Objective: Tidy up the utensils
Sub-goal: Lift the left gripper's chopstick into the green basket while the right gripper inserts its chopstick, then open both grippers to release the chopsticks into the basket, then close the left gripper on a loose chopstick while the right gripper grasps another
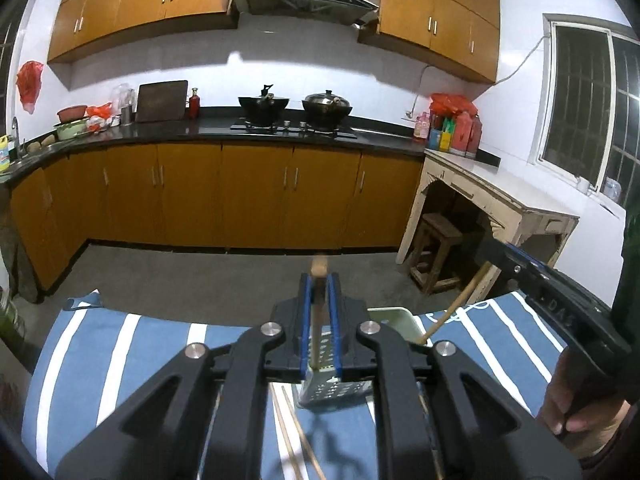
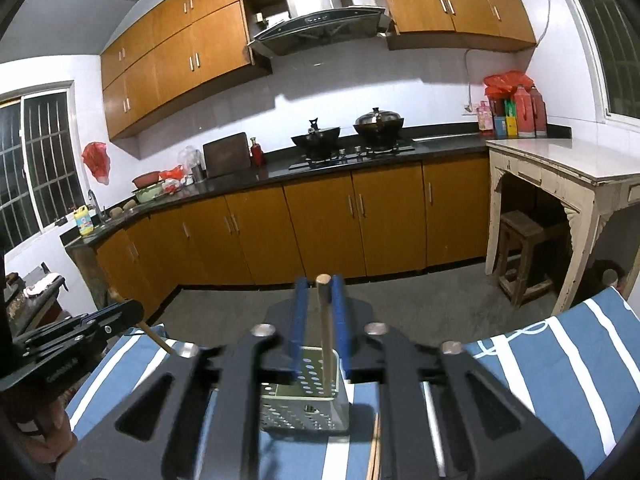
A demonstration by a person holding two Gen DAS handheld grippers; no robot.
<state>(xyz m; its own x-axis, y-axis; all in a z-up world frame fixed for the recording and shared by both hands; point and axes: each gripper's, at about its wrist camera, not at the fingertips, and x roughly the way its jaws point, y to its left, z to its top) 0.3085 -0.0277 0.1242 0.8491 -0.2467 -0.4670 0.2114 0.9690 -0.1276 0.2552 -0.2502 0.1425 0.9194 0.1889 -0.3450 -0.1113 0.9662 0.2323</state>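
The left gripper [image 1: 319, 316] clamps a round wooden utensil handle [image 1: 318, 308], upright so it drops into the perforated metal holder [image 1: 332, 390] on the near striped cloth [image 1: 120, 344]. The right gripper [image 2: 318, 320] pinches another wooden stick [image 2: 325, 320] above it. Loose chopsticks [image 1: 294, 432] lie beside.

On the right gripper [image 1: 560, 300] you see embossed letters along its side, upside down and too unclear to read. The yellow bottle [image 2: 83, 221] by the sink carries a label, too small to read.
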